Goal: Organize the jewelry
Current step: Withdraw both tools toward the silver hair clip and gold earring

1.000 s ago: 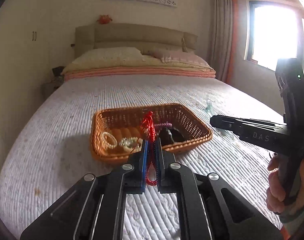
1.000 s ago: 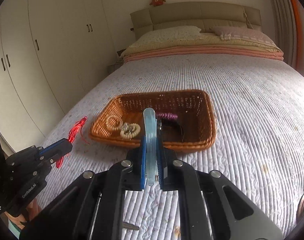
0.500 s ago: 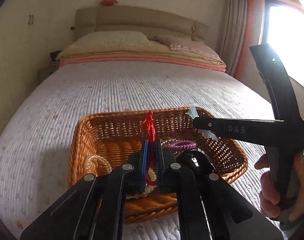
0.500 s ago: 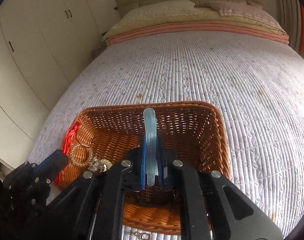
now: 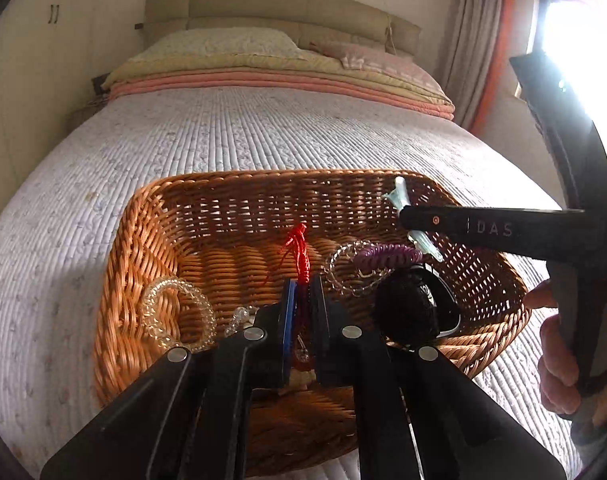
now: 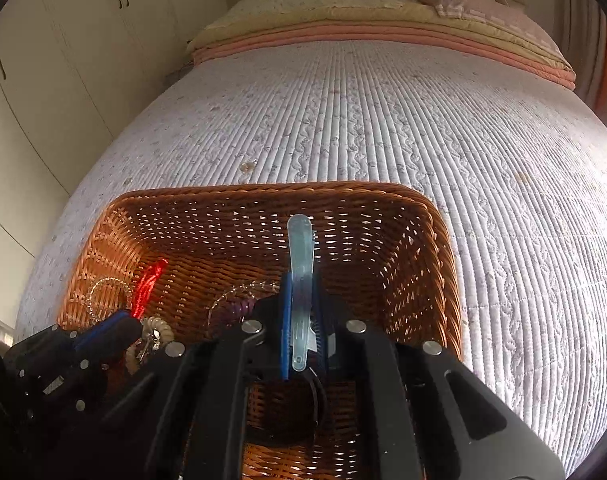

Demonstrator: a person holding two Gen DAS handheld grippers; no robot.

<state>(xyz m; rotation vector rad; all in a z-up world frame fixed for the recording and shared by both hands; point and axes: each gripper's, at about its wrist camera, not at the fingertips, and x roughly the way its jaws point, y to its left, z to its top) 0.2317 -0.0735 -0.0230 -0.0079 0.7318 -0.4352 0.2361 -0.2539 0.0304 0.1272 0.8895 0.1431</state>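
Red braided cord, light and limp, sits pinched in the left hand-held gripper; the stiff, slippery translucent hair clip lies between the opening jaws of the right hand-held gripper above the wicker basket.

Basket: orange-brown woven wicker, open lattice walls. Cord at 12 o'clock of left gripper: bright red, knotted. Coil tie, 2 o'clock: purple. Clip: translucent pale blue. Gripper pad: blue; bodies black. Bedspread: white-lilac, ribbed quilting, faint speckle. Blanket: salmon pink.
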